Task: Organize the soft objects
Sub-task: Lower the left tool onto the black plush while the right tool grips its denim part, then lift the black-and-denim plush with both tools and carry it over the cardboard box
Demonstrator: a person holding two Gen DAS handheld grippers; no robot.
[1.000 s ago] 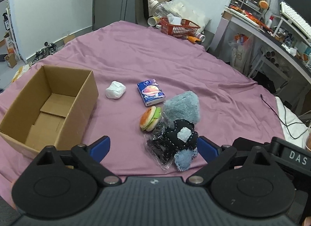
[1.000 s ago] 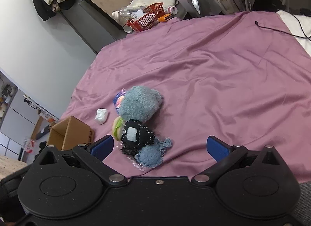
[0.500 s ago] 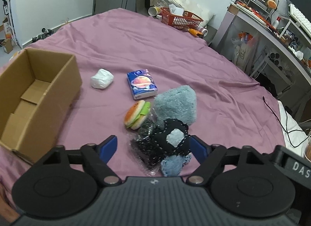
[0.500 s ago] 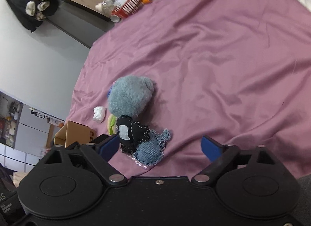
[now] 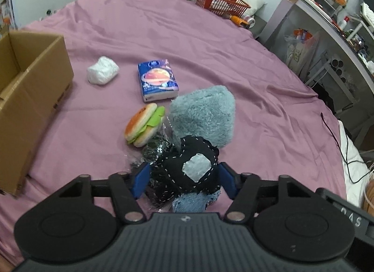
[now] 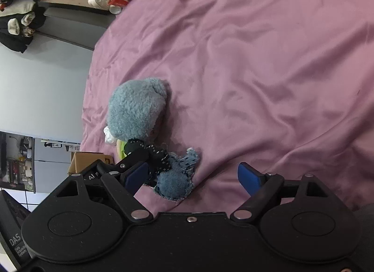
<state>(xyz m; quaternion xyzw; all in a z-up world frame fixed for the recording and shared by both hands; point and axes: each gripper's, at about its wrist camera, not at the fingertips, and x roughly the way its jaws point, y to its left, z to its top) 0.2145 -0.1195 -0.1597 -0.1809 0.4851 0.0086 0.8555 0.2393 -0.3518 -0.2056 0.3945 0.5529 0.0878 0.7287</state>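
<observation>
The left gripper has just been closing around the black stitched toy, which is sitting between its blue pads; whether they are pressing it I cannot tell. The toy is lying on the purple sheet, touching the fuzzy grey plush and beside the burger toy. The right gripper is standing open, also narrowing, over the denim toy.
</observation>
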